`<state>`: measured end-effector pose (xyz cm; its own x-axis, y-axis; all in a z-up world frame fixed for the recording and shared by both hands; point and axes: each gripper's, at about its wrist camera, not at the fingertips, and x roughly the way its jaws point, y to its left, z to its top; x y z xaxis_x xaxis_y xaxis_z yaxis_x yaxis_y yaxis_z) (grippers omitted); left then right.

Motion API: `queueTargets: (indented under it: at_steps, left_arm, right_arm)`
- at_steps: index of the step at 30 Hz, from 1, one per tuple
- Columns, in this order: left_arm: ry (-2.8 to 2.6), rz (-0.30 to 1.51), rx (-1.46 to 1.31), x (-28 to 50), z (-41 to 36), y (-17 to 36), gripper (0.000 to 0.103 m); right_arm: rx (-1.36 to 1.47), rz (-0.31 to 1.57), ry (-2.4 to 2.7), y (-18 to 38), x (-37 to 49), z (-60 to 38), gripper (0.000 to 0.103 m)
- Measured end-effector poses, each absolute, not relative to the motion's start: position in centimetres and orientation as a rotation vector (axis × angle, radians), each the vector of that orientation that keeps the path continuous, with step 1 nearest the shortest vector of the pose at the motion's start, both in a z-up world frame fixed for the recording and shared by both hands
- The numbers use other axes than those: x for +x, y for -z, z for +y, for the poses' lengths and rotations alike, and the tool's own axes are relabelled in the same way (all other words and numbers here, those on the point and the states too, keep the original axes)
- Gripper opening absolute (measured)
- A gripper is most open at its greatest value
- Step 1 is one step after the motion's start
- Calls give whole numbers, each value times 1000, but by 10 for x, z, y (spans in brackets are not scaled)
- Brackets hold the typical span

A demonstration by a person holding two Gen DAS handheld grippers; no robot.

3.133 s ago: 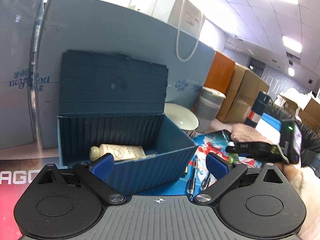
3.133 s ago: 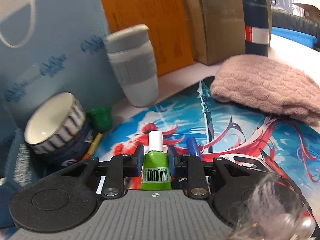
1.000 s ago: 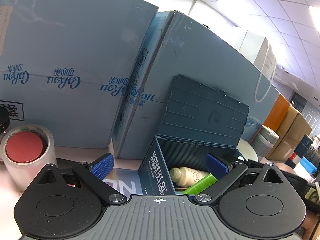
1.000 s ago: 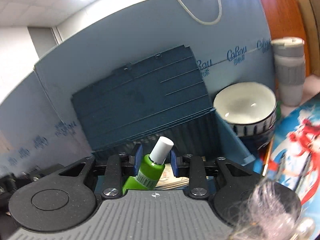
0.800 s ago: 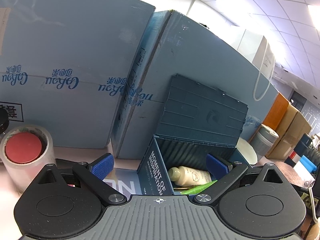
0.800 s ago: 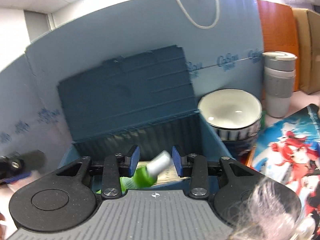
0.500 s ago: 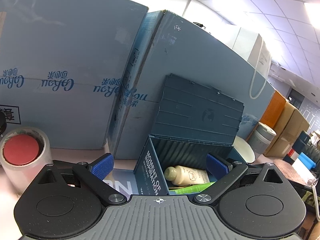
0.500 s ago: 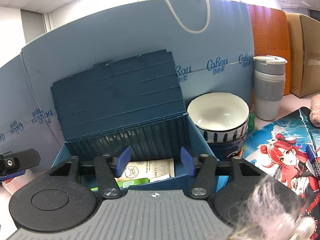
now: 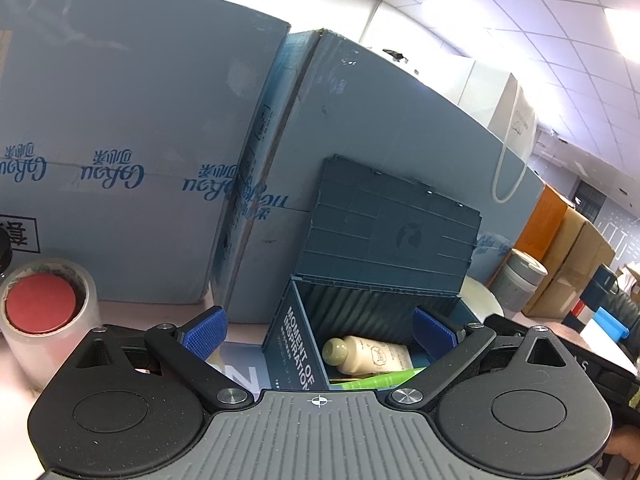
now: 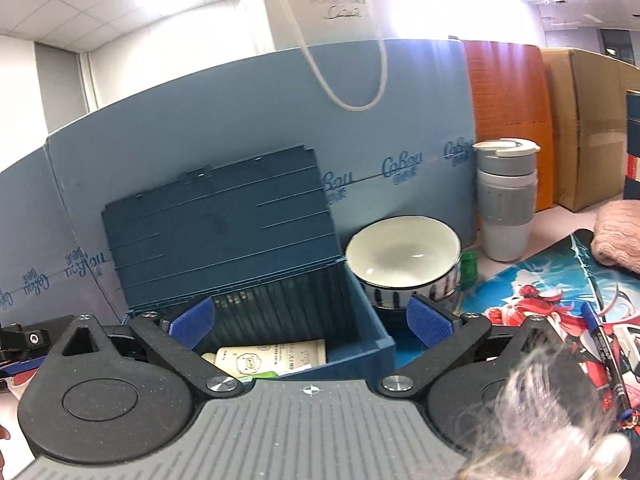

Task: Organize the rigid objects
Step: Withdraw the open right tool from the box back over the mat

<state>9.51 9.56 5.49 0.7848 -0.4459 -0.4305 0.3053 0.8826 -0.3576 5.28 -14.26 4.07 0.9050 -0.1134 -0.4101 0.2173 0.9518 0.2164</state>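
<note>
A dark blue storage box (image 9: 296, 344) stands open with its lid upright; it also shows in the right wrist view (image 10: 360, 332). Inside lie a cream lotion bottle (image 9: 368, 354) and a green tube (image 9: 384, 378). The bottle (image 10: 272, 356) and a sliver of the green tube (image 10: 262, 376) show in the right wrist view. My left gripper (image 9: 318, 328) is open and empty, in front of the box. My right gripper (image 10: 310, 320) is open and empty, just above the box's front rim.
A tape roll with a red-capped item inside (image 9: 44, 316) stands at the left. A white bowl (image 10: 404, 256), a grey tumbler (image 10: 506, 208), a green cap (image 10: 468, 268), a pink cloth (image 10: 620, 232) and a pen (image 10: 608, 356) on the printed mat (image 10: 540, 288) lie right of the box. Blue cartons (image 9: 140, 152) form the back wall.
My right gripper opened and dropped the green tube into the box, then drew back with its jaws wider. The left gripper barely moved.
</note>
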Motion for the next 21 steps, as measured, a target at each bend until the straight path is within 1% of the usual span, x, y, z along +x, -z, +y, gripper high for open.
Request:
queueTargets:
  at_steps: [4, 11, 21]
  left_arm:
    - [427, 519, -265, 92, 92, -57, 100]
    - [469, 489, -261, 83, 85, -64, 100]
    - [574, 437, -215, 59, 64, -78, 100]
  right_arm:
    - [305, 397, 188, -35, 37, -149, 103]
    - [425, 298, 227, -34, -4, -171, 103]
    - [464, 273, 307, -26, -48, -206, 103]
